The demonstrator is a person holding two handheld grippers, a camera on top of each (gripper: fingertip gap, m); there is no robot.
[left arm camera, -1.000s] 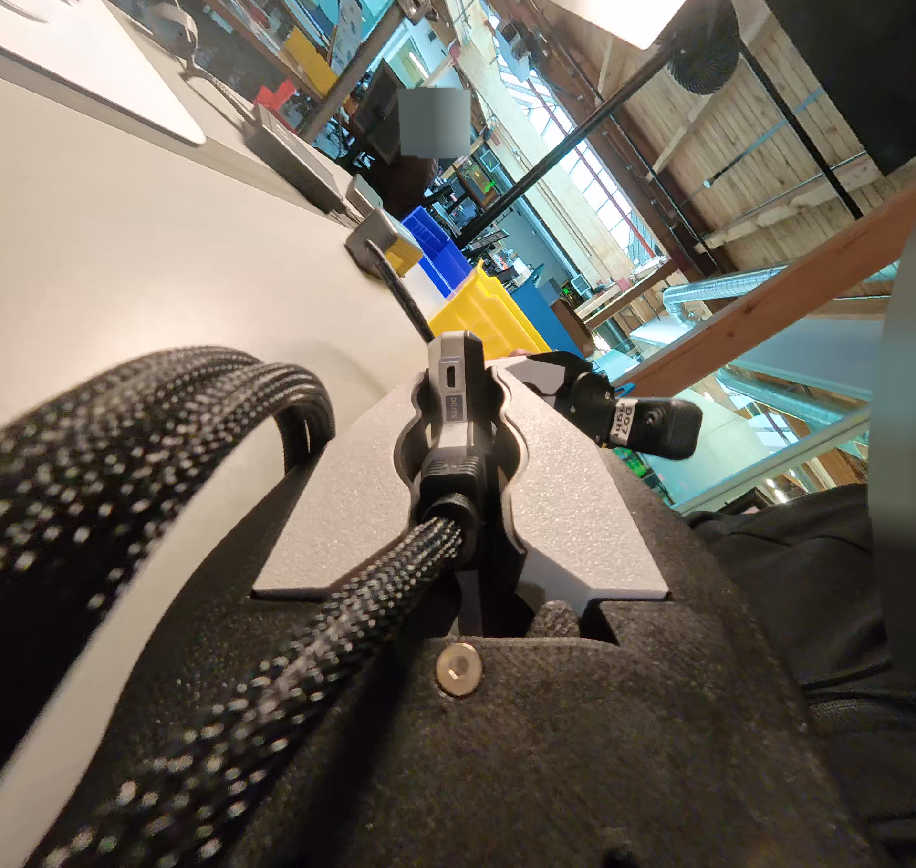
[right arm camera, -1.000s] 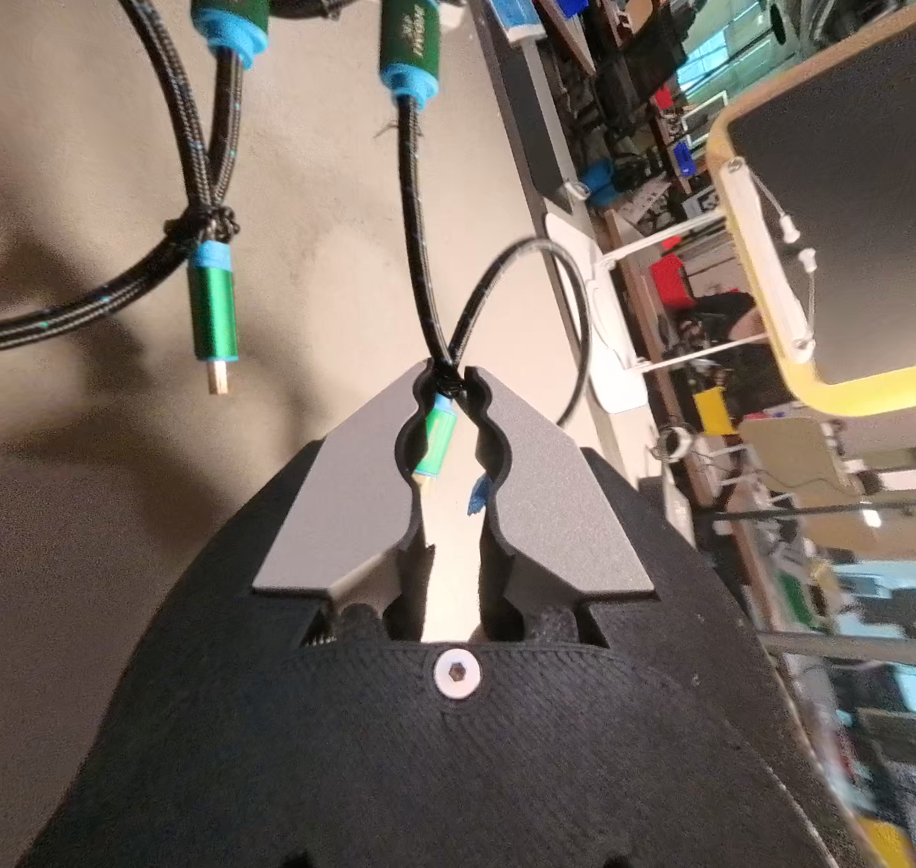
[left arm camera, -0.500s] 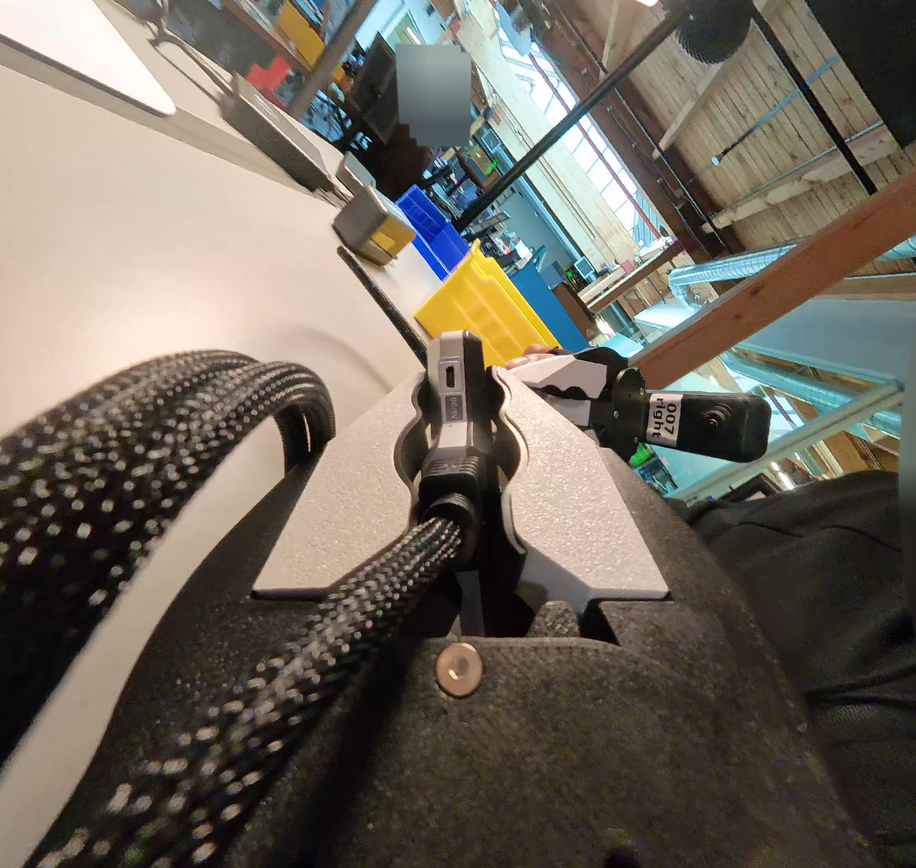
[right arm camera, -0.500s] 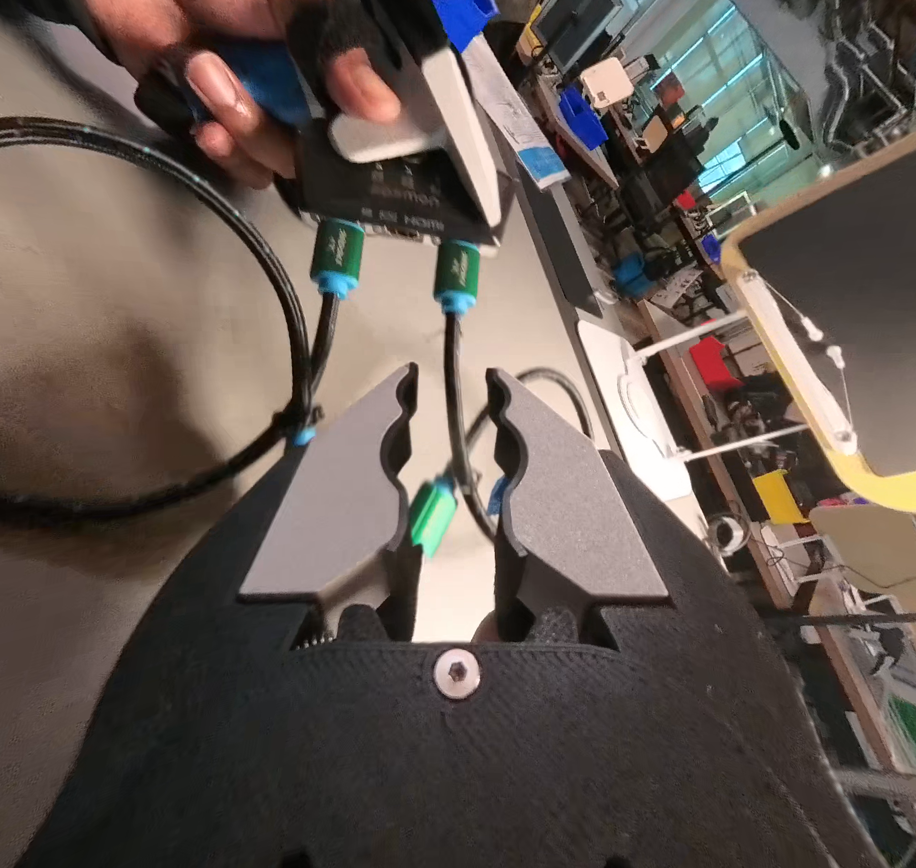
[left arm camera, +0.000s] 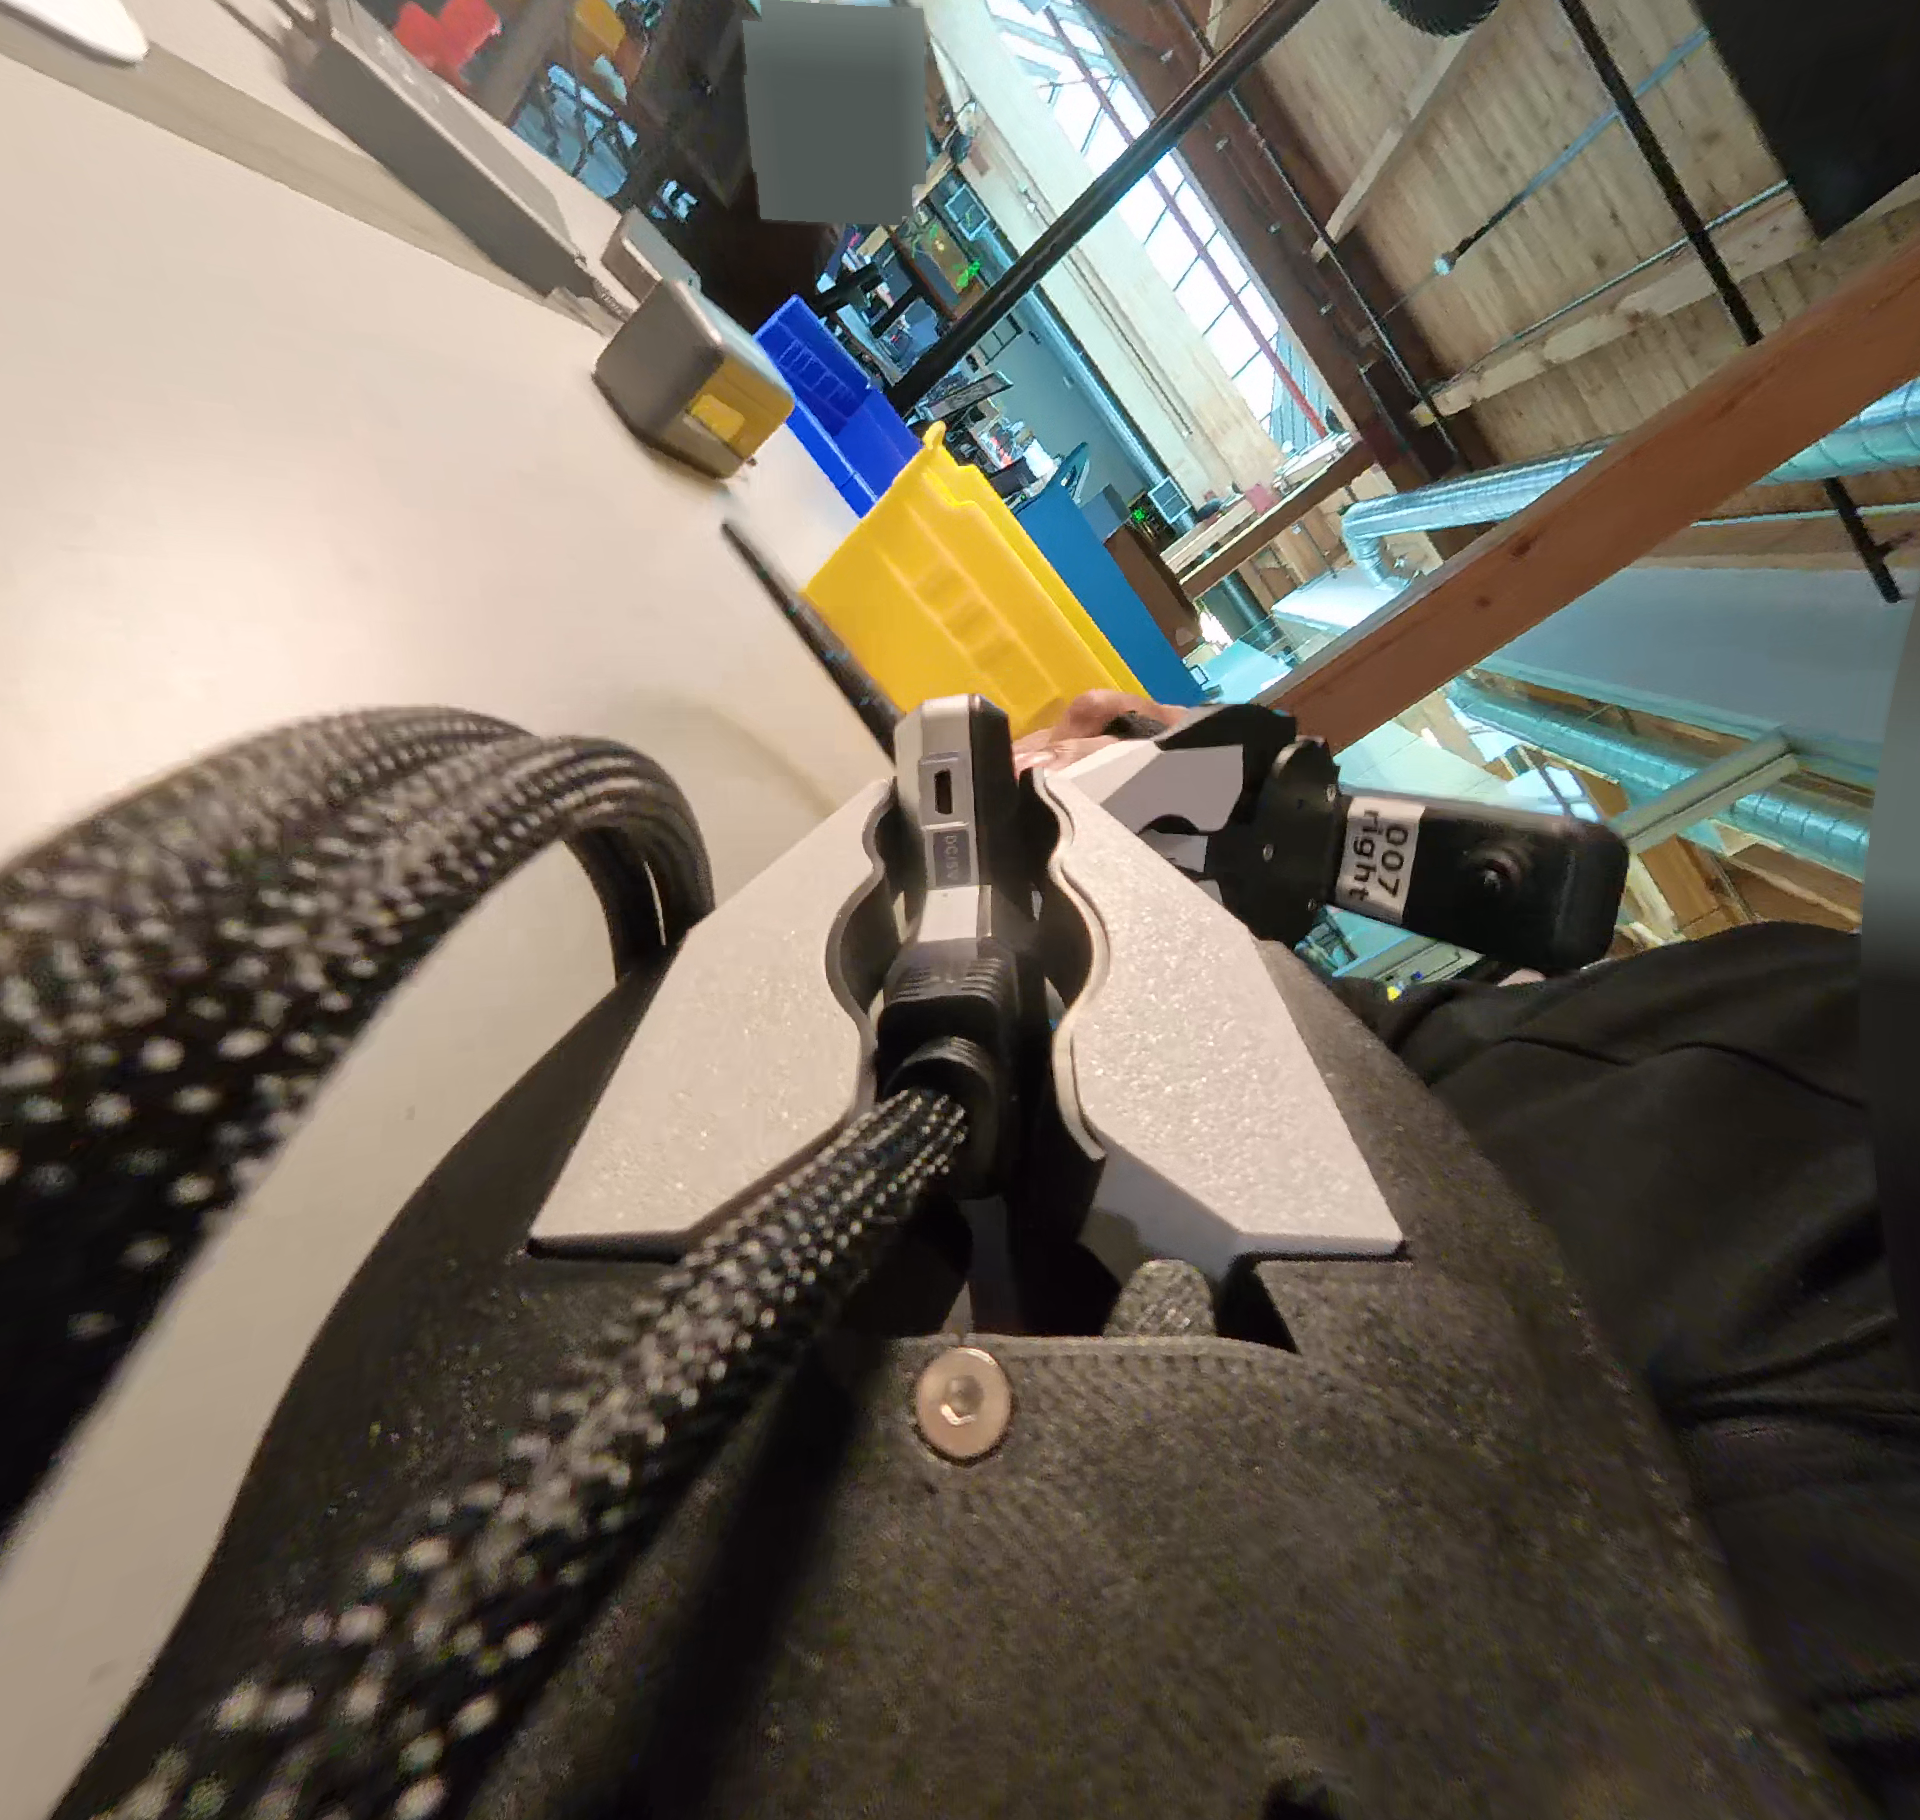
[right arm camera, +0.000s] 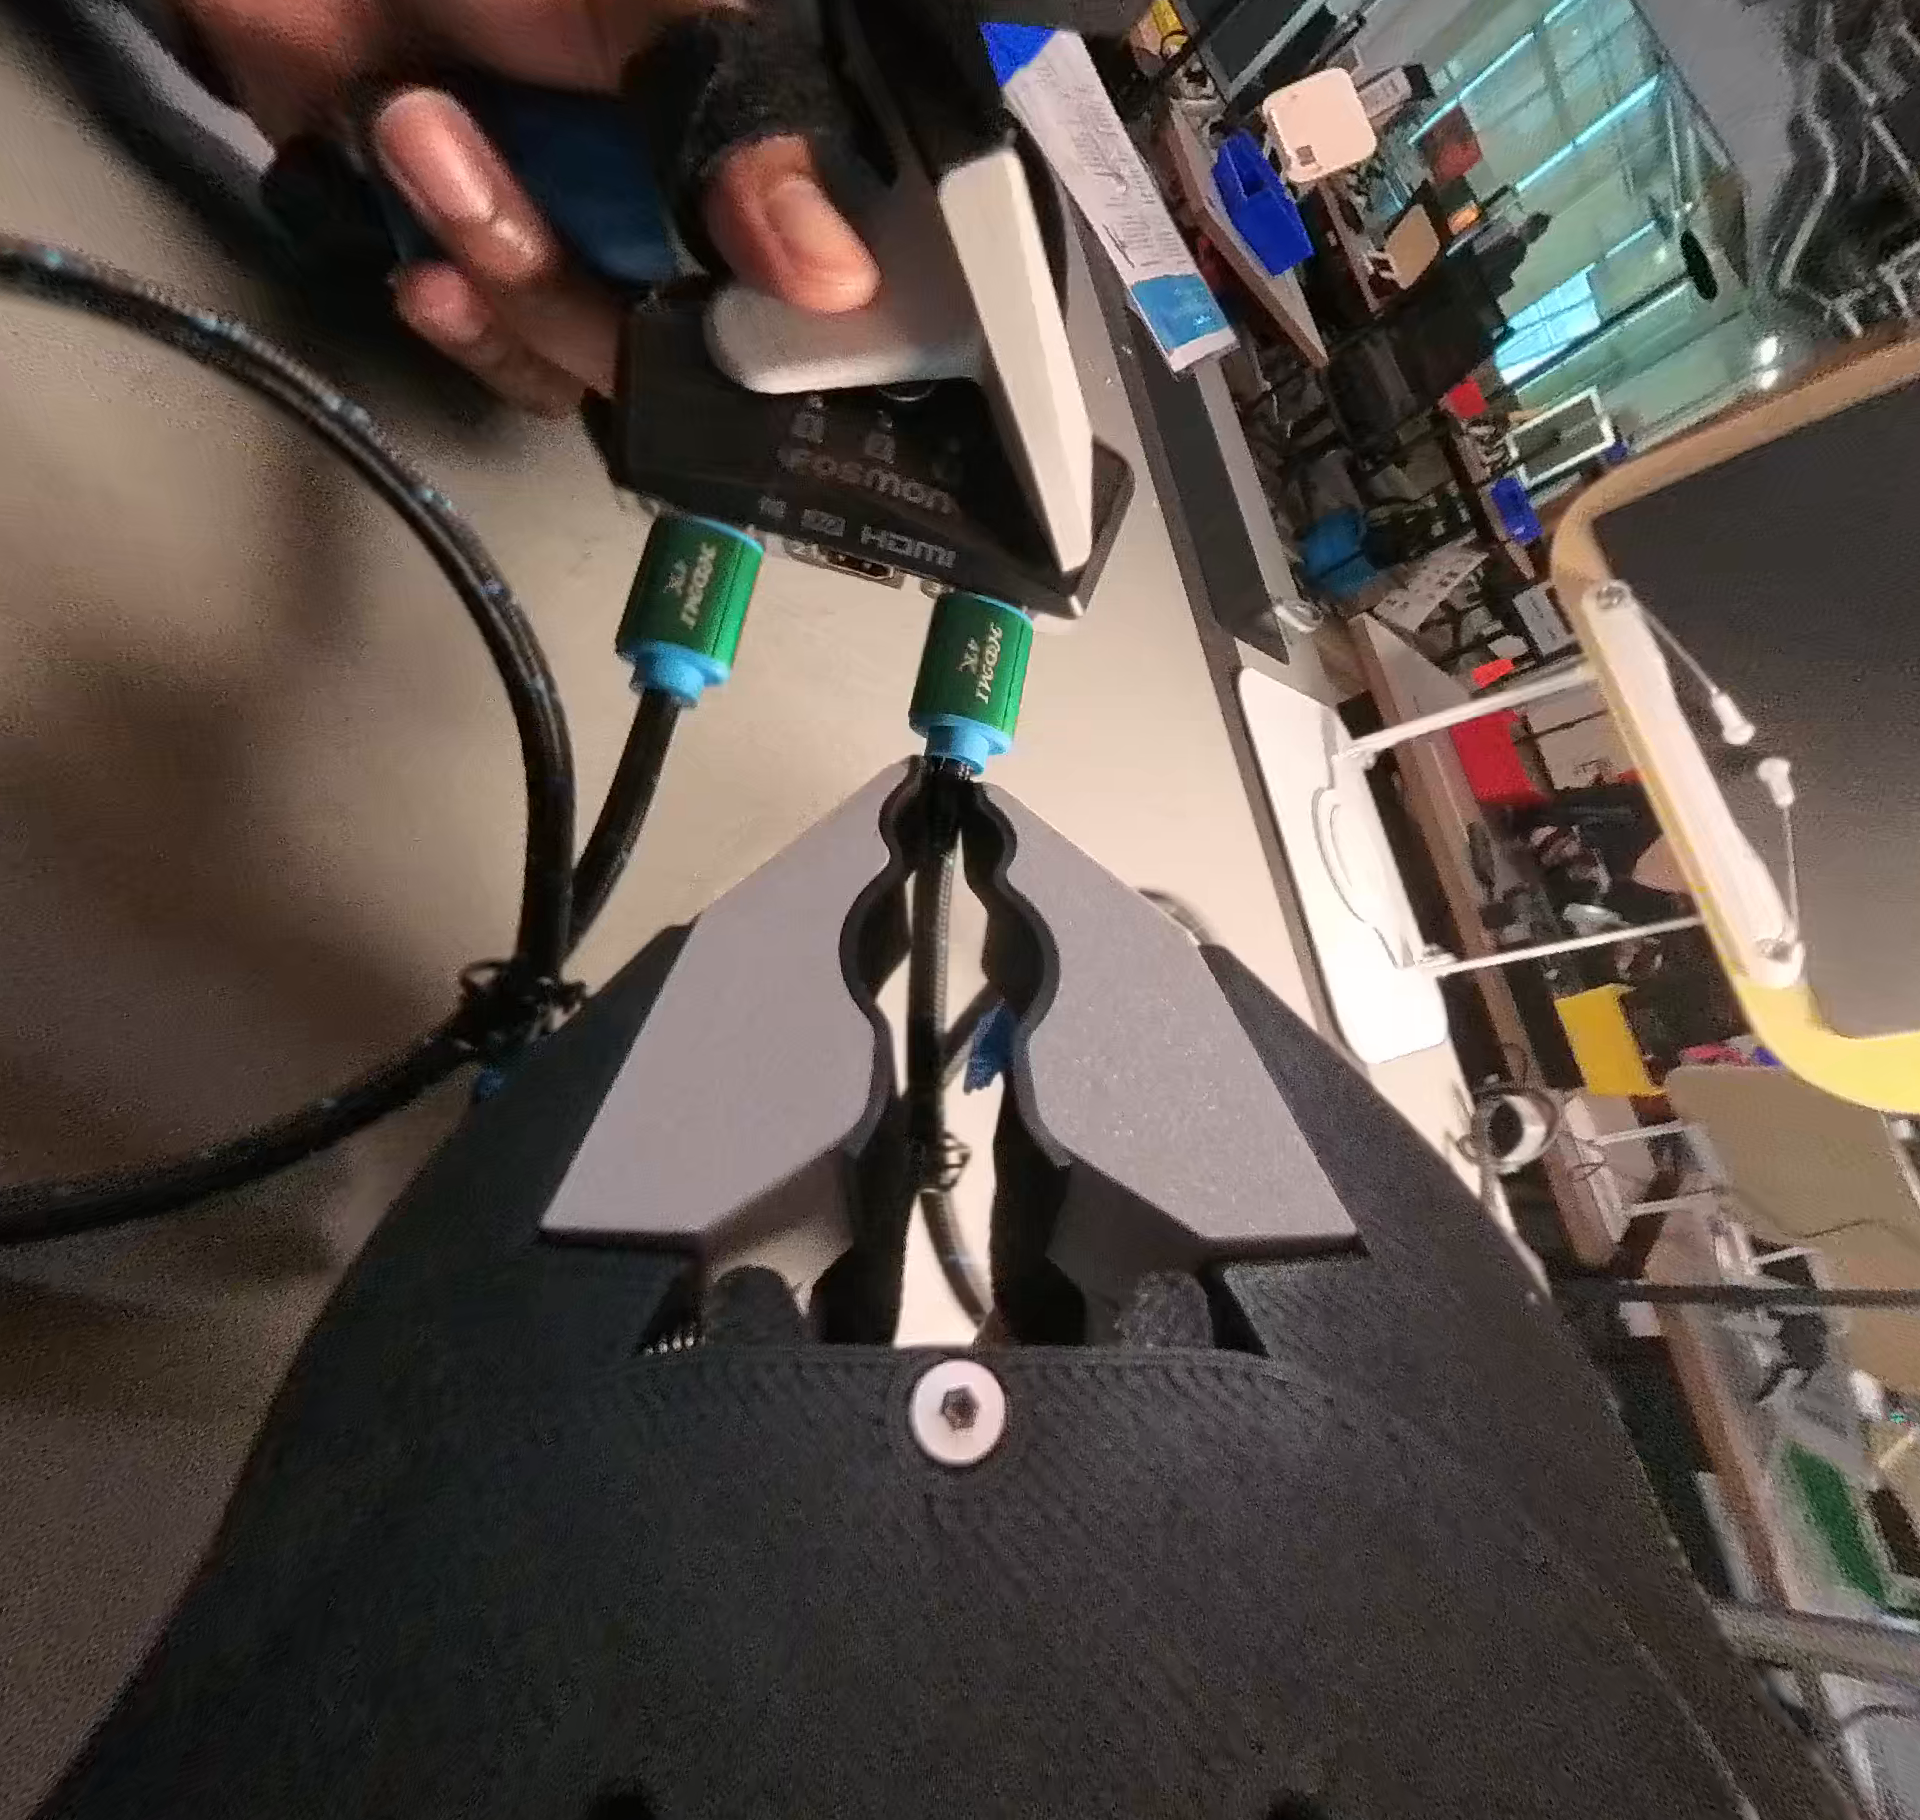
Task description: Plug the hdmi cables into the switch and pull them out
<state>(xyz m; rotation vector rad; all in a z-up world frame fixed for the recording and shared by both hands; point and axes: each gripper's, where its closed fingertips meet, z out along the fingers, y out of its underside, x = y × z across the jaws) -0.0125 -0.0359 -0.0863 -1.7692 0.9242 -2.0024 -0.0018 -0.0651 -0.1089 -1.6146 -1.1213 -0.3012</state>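
Note:
My left gripper (left arm camera: 961,794) is shut on the black HDMI switch (left arm camera: 951,804), seen edge-on, with a thick black braided cable (left arm camera: 904,1136) plugged into its near end. In the right wrist view the switch (right arm camera: 862,482) hangs above the table, clamped by the left gripper's silver fingers (right arm camera: 1018,336) under a gloved hand (right arm camera: 488,77). Two green-and-blue HDMI plugs sit in its outer ports: the left plug (right arm camera: 691,607) and the right plug (right arm camera: 971,669). The middle port (right arm camera: 868,565) is empty. My right gripper (right arm camera: 940,783) is shut on the thin braided cable (right arm camera: 930,939) just behind the right plug.
A grey box with a yellow part (left arm camera: 691,399), a yellow bin (left arm camera: 966,607) and a blue bin (left arm camera: 831,399) stand along the table's far side. A white stand (right arm camera: 1340,877) and a light-framed dark panel (right arm camera: 1766,731) are to the right. Cable loops (right arm camera: 499,627) lie on the table.
My right gripper opened, moved up the cable toward the switch and shut on it right behind the right green plug. My left gripper keeps its hold on the switch.

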